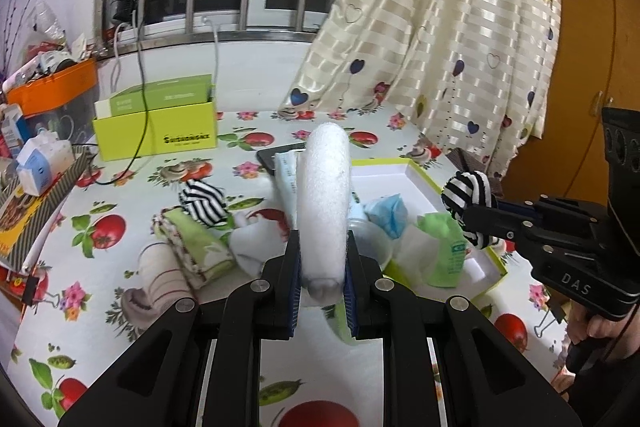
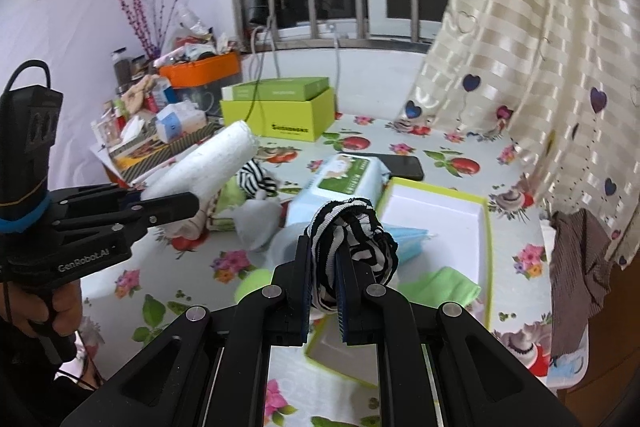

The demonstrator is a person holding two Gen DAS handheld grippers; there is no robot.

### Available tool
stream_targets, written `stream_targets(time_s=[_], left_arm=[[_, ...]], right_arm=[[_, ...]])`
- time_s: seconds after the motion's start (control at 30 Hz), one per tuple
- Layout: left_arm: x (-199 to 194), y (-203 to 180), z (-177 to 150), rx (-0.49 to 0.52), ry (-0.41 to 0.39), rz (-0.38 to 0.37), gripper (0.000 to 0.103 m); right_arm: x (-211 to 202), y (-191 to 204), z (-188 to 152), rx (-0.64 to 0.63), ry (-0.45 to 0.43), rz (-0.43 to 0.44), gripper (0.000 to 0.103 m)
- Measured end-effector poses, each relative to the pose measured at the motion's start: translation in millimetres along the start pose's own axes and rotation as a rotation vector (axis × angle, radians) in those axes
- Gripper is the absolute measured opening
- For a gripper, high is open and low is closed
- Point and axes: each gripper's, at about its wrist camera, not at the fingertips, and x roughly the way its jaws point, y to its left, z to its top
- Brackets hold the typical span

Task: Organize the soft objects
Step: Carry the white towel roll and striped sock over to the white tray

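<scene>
White roll (image 1: 324, 203) lengthwise, pointing away.

So the table (image 1: 120, 307) is wearing a white oilcloth printed with tomatoes, flowers and pea pods. A lime-green box (image 1: 156, 135) is sitting at the back near the window wall with a greenish carton resting in it, and a black cable is trailing down its front. A black phone (image 2: 400, 165) is lying flat mid-table, with a pack of wet wipes (image 2: 340, 179) partly overlapping it. A shallow white tray with a lime rim (image 2: 486, 227) is sitting on the right. A striped sock ball (image 1: 204, 205), a folded green-edged cloth (image 1: 196, 247) and some pale socks are lying bunched together to its left.
</scene>
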Motion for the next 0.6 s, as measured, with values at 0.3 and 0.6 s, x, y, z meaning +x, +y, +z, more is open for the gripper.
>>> stream_targets(time_s=[0.3,0.6], left_arm=[[16,-31,-3,0.048,0.038,-0.079,0.019],[31,-64,-14,0.101,0.095,-0.170,0.019]], right_arm=[[-5,-26,-16,0.045,0.022,-0.050,0.010],[-4,-50,-41,0.096,0.080,-0.095,0.010]])
